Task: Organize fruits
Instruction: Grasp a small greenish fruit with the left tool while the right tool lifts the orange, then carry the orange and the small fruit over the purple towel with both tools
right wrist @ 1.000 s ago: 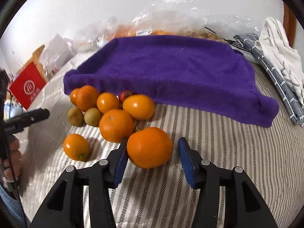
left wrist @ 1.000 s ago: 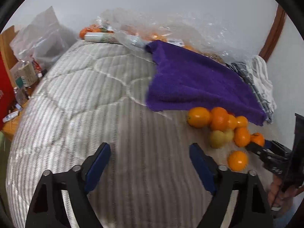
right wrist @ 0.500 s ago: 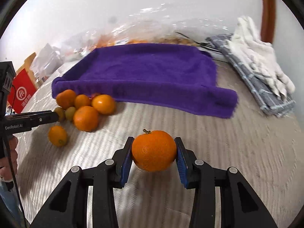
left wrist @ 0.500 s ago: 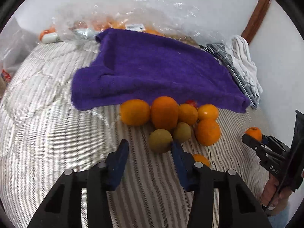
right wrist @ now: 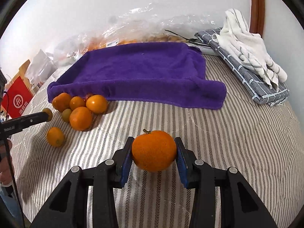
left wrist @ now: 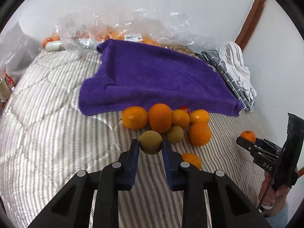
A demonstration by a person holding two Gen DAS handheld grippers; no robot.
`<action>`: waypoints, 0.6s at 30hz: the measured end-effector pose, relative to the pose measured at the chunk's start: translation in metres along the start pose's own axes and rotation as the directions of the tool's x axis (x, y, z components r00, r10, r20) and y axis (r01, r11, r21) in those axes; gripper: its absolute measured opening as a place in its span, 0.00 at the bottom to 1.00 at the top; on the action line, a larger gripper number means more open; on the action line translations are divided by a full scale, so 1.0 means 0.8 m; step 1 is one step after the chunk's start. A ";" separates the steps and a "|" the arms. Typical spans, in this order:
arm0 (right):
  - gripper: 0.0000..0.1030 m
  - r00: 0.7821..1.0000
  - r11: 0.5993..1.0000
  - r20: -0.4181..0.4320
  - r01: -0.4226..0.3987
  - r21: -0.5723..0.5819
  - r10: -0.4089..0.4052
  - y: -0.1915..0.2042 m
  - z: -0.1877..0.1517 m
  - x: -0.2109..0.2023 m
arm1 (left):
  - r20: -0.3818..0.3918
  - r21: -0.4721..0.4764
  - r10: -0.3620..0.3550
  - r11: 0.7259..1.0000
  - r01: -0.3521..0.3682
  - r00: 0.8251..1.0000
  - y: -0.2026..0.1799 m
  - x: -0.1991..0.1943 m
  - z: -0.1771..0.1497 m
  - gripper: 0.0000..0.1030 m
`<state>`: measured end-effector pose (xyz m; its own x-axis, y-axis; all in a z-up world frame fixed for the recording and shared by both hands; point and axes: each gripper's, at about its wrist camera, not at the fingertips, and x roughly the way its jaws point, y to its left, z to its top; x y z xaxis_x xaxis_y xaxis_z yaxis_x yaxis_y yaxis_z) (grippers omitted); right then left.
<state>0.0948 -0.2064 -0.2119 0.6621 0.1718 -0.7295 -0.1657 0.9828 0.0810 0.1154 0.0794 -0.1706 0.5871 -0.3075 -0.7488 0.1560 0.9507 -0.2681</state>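
My left gripper [left wrist: 150, 144] is shut on a green-brown kiwi [left wrist: 150, 142] at the near edge of a fruit pile [left wrist: 167, 119] of several oranges, a second kiwi [left wrist: 175, 134] and a small red fruit, lying by the purple towel [left wrist: 155, 76]. A lone orange [left wrist: 191, 160] lies just right of my fingers. My right gripper [right wrist: 153, 152] is shut on a large orange [right wrist: 153, 151] and holds it over the striped bedding, right of the pile [right wrist: 79, 110]. It also shows at the far right of the left wrist view [left wrist: 247, 138].
Clear plastic bags with more fruit [left wrist: 121, 36] lie behind the towel by the wall. Folded grey and white cloths [right wrist: 247, 57] sit at the back right. A red box [right wrist: 17, 98] and bags stand off the bed's left side.
My left gripper moved in to the pile and closed on the kiwi. My right gripper closed on the large orange and carried it away to the right of the pile.
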 end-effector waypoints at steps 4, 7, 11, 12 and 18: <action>0.40 1.000 1.000 0.002 0.004 0.008 -0.004 0.006 0.008 -0.006 | 0.007 -0.005 0.003 1.000 -0.003 1.000 0.000 -0.015 0.007 0.23; 0.40 1.000 1.000 0.015 0.012 0.006 -0.012 0.009 0.020 -0.015 | 0.022 0.000 0.006 1.000 -0.006 1.000 -0.003 -0.027 0.014 0.23; 0.40 0.999 1.000 0.048 0.022 0.013 -0.023 0.011 0.041 -0.031 | 0.056 0.019 0.020 1.000 -0.021 0.998 -0.012 -0.049 0.033 0.23; 0.40 0.998 1.000 0.056 0.025 0.017 -0.026 0.012 0.049 -0.035 | 0.061 0.021 0.022 1.000 -0.023 0.998 -0.013 -0.052 0.037 0.23; 0.40 0.993 0.999 0.112 0.028 0.028 -0.031 0.015 0.097 -0.054 | 0.119 0.038 0.032 0.999 -0.037 0.992 -0.029 -0.078 0.083 0.23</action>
<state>0.1208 -0.1967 -0.1270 0.7448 0.1481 -0.6507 -0.1271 0.9887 0.0796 0.1280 0.0791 -0.0774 0.6819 -0.2700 -0.6798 0.1642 0.9622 -0.2175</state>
